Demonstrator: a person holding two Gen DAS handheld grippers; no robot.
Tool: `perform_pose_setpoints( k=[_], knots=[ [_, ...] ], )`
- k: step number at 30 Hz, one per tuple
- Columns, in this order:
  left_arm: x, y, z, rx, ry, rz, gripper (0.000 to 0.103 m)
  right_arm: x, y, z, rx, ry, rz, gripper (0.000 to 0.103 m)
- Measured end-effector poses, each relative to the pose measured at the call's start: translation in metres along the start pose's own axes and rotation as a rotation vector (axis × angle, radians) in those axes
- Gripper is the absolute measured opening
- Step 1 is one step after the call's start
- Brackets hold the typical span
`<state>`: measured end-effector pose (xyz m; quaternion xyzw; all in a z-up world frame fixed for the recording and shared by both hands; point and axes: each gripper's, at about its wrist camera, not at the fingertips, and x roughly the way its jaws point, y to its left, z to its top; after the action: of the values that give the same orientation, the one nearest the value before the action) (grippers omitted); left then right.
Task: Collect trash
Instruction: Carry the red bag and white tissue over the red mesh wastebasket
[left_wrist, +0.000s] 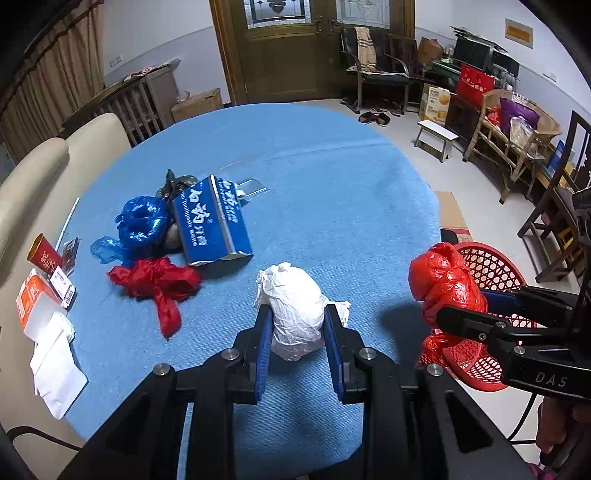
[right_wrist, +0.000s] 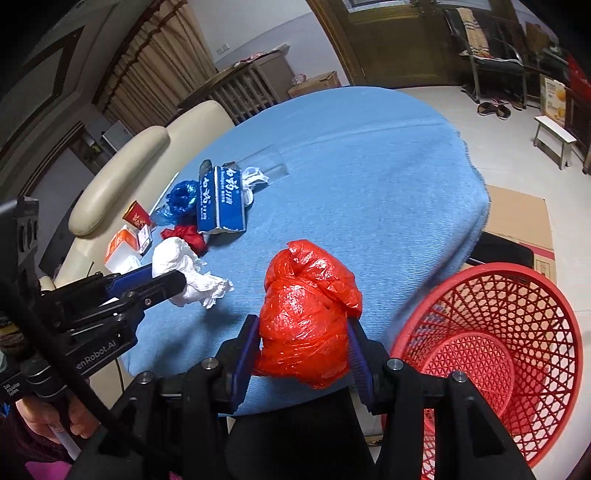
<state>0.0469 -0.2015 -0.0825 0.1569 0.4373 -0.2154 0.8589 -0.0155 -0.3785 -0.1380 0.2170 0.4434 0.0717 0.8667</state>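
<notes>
My left gripper (left_wrist: 298, 314) is shut on a crumpled white paper ball (left_wrist: 295, 306) above the blue tablecloth (left_wrist: 332, 177); it also shows in the right wrist view (right_wrist: 184, 269). My right gripper (right_wrist: 303, 328) is shut on a bunched red plastic bag (right_wrist: 306, 310), held near the table's near right edge; the bag also shows in the left wrist view (left_wrist: 443, 280). A red mesh basket (right_wrist: 509, 332) stands on the floor just right of the table, its rim (left_wrist: 491, 258) behind the bag. More trash lies at the left: a blue carton (left_wrist: 214, 221), a blue bag (left_wrist: 142, 221), a red bag (left_wrist: 159, 284).
At the table's left edge lie an orange-white box (left_wrist: 33, 299), a red cup (left_wrist: 42, 254) and white paper (left_wrist: 55, 365). A cream sofa (left_wrist: 33, 166) runs along the left. Flattened cardboard (right_wrist: 517, 214) lies on the floor beyond the basket. Chairs and shelves stand at the far right.
</notes>
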Motion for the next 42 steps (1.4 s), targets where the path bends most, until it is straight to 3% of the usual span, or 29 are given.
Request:
perform_pose_setpoints(
  k=[23, 34, 42],
  knots=[
    [0.008, -0.055, 0.017, 0.169, 0.008, -0.05, 0.029, -0.023, -0.051, -0.019, 0.1, -0.011, -0.061, 0.049],
    [0.021, -0.089, 0.03, 0.233, 0.067, -0.208, 0.029, -0.035, -0.08, -0.032, 0.15, -0.005, -0.115, 0.05],
    [0.031, -0.126, 0.032, 0.293, 0.113, -0.302, 0.029, -0.049, -0.123, -0.053, 0.24, 0.011, -0.181, 0.05]
  ],
)
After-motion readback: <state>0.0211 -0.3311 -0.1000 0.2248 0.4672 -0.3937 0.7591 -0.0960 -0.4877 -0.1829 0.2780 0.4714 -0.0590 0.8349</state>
